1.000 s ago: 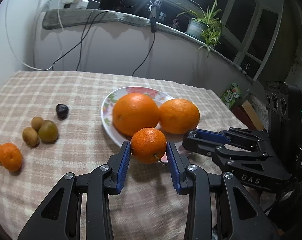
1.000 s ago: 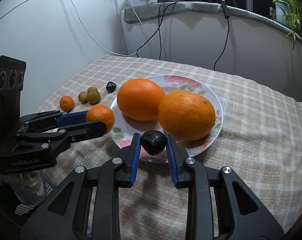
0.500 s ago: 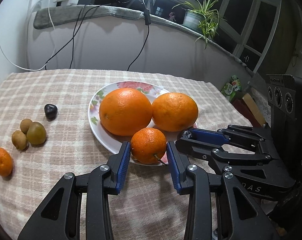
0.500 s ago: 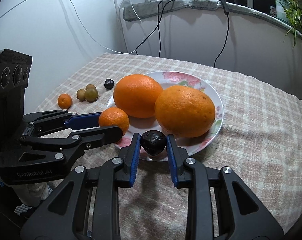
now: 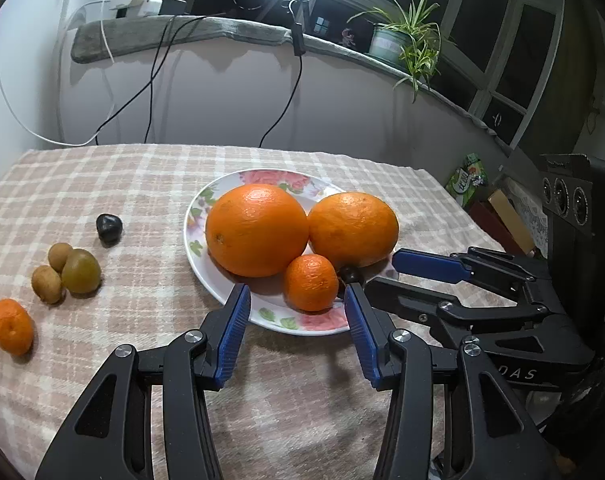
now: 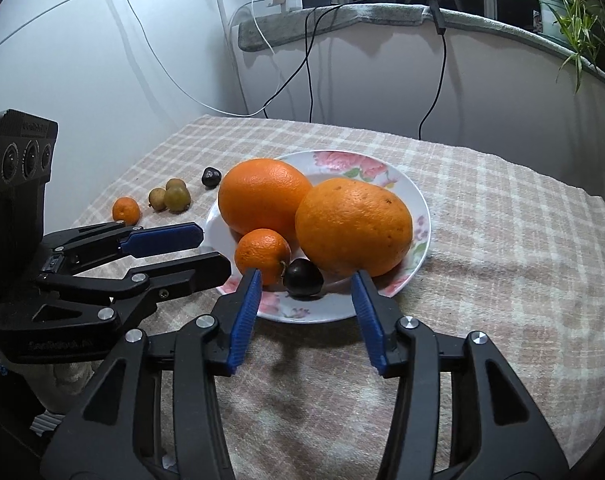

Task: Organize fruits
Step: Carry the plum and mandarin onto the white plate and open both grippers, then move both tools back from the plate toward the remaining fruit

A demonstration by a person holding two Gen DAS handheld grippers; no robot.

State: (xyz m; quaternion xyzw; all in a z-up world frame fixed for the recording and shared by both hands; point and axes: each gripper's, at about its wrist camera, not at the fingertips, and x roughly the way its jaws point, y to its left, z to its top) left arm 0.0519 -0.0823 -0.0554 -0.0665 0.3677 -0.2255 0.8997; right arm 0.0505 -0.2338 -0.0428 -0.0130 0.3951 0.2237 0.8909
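Note:
A floral plate (image 5: 270, 322) (image 6: 420, 204) holds two large oranges (image 5: 256, 229) (image 6: 352, 232). A small mandarin (image 5: 311, 282) (image 6: 262, 255) and a dark round fruit (image 6: 303, 278) (image 5: 351, 274) rest on the plate's near rim. My left gripper (image 5: 296, 300) (image 6: 182, 248) has its jaws opening, and the mandarin lies free between them. My right gripper (image 6: 305, 285) (image 5: 382, 276) also has its jaws opening, with the dark fruit loose in the gap. On the cloth at the left lie another mandarin (image 5: 8, 326), three small greenish-brown fruits (image 5: 80, 271) and a second dark fruit (image 5: 109, 228).
A checked cloth (image 5: 102, 184) covers the table. Behind it runs a grey wall with dangling cables (image 5: 154, 80) and a ledge carrying a potted plant (image 5: 406, 46). Boxes (image 5: 468, 180) sit beyond the table's right edge.
Both grippers have opened. The mandarin and the dark fruit, gripped before, now rest on the plate's near rim.

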